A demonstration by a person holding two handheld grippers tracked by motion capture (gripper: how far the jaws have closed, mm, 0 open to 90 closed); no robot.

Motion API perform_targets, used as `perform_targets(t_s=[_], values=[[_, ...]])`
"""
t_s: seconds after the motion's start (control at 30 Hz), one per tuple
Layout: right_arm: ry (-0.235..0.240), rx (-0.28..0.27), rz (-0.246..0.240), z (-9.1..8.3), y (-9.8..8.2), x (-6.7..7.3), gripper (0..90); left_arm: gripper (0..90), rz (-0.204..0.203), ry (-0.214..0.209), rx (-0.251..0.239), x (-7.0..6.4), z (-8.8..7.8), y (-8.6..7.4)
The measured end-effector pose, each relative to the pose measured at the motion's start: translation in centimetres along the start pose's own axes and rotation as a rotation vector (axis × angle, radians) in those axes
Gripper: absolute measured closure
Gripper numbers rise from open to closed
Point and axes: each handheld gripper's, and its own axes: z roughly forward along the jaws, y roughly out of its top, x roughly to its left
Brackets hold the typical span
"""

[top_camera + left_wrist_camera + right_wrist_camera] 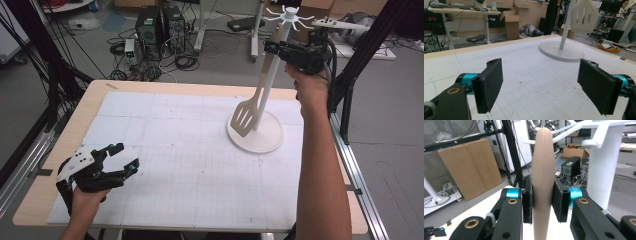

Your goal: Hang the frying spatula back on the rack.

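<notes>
My right gripper [268,48] clamps the spatula [250,107] handle beside the rack [260,132] pole, blade hanging just above the rack base. My left gripper [120,159] rests released, well apart from the rack.

The stand [255,135] is on the table [65,150], far right part. The spatula [248,114] hangs just beside its pole, left side, blade above the base. The left gripper [122,157] is at the near left corner.
</notes>
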Motion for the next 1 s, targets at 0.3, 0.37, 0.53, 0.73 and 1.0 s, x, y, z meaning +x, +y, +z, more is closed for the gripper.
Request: perform_targets(t_s=[0.3, 0.37, 0.53, 0.73, 1.0], values=[[-0.052, -0.034, -0.041, -0.8, -1.1, 0.4, 61.1, 20.9, -0.005, 0.001, 0.0, 0.0, 0.0, 0.0], [-0.106, -0.038, -0.082, -1.5, -1.9, 0.7, 54.7, 21.0, -0.005, 0.0, -0.005, 0.0, -0.1, 0.0], [-0.193, -0.033, -0.156, -3.3, -4.8, 1.5, 39.0, 20.2, -0.019, 0.006, -0.015, 0.2, 0.0, -0.2], [-0.271, 0.002, -0.173, -6.0, -10.8, 1.9, 26.8, 19.4, -0.024, 0.031, -0.005, 0.7, 0.0, -0.4], [-0.301, -0.028, -0.099, -8.6, -15.9, 1.5, 20.5, 19.4, -0.032, 0.033, -0.002, 0.7, 0.1, -0.6]])
